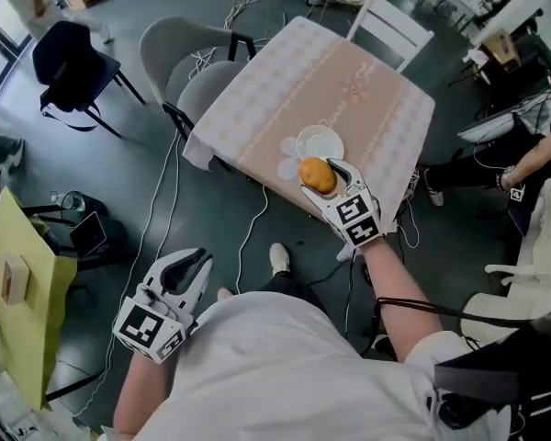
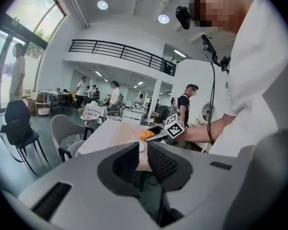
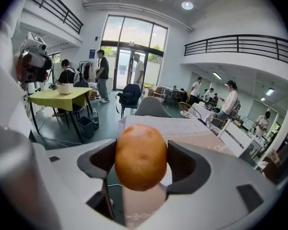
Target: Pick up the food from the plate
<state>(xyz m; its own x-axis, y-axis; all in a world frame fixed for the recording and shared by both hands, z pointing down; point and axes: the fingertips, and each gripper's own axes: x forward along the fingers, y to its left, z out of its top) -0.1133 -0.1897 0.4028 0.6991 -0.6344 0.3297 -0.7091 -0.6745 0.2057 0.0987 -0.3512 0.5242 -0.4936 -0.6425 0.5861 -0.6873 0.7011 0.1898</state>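
Claw by claw, we work outward. The left claw (image 2: 143, 150) hangs low at the person's left side, well away from the surface. Only the left gripper view shows its jaws: slightly apart, with nothing between them.

Further out, the right claw (image 1: 320, 167) is clamped on the food (image 3: 140, 157), one pad on each flank. The right gripper view gives us its look. It is a smooth, egg-shaped, orange-brown lump, paler towards the top, with a few faint darker flecks and a small dimple. In the head view it is just a small orange oval at the near edge of the surface, overlapping the near rim of the small round white plate (image 1: 321, 139). The left gripper view shows it from the side, and there it appears to sit above the plate rather than on it.

The plate is bare. It rests on a square surface under a pale pink-and-white patterned cloth (image 1: 285, 81). Beyond it we see a grey shell chair (image 1: 179, 58) at one side and a white slatted chair (image 1: 390, 26) at the far corner.
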